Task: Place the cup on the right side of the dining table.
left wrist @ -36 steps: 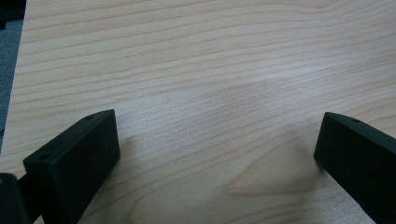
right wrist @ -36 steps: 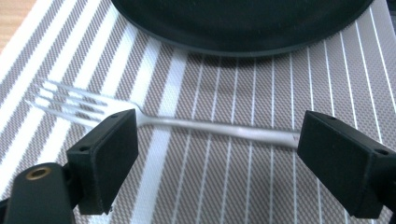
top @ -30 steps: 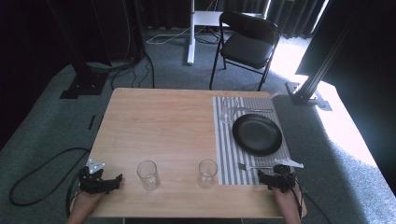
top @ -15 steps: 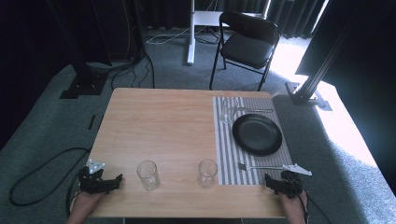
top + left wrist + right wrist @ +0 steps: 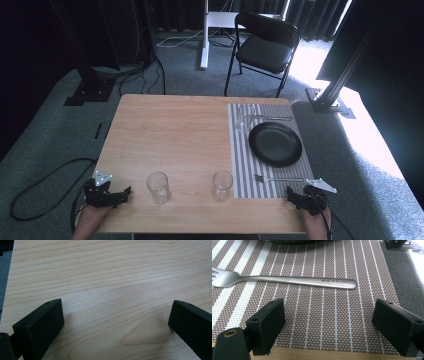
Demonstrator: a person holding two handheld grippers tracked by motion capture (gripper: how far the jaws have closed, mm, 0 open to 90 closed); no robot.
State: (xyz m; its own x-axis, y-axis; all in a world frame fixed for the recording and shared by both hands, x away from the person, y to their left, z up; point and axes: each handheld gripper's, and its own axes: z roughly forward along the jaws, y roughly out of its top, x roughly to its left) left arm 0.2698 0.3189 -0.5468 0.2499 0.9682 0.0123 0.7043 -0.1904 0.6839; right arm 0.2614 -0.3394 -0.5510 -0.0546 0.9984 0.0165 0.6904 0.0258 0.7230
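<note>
Resting at the near corners of the tabletop point(image 5: 170, 125), the two tongs are held low and wide open, with nothing between their jaws. The left tongs point(image 5: 107, 195) are kept at the near left edge, over bare wood, as the left gripper view confirms; a glass point(image 5: 158, 187) stands just to their right and a second glass point(image 5: 222, 185) further right, both upright and untouched. The right tongs point(image 5: 305, 200) are held at the near right corner, over the near edge of the striped placemat point(image 5: 319, 322). The fork point(image 5: 287, 280) is laid crosswise just beyond them, handle to the right and tines to the left, so it is judged to be the thing about to be picked up: the jaws are spread wide enough to straddle the handle, and the handle end lies nearest them. Beyond the fork, the black plate point(image 5: 275, 144) sits on the placemat, presumably as the centre of a place setting. At the far end of the mat more cutlery is seen, too faint to be identified.
</note>
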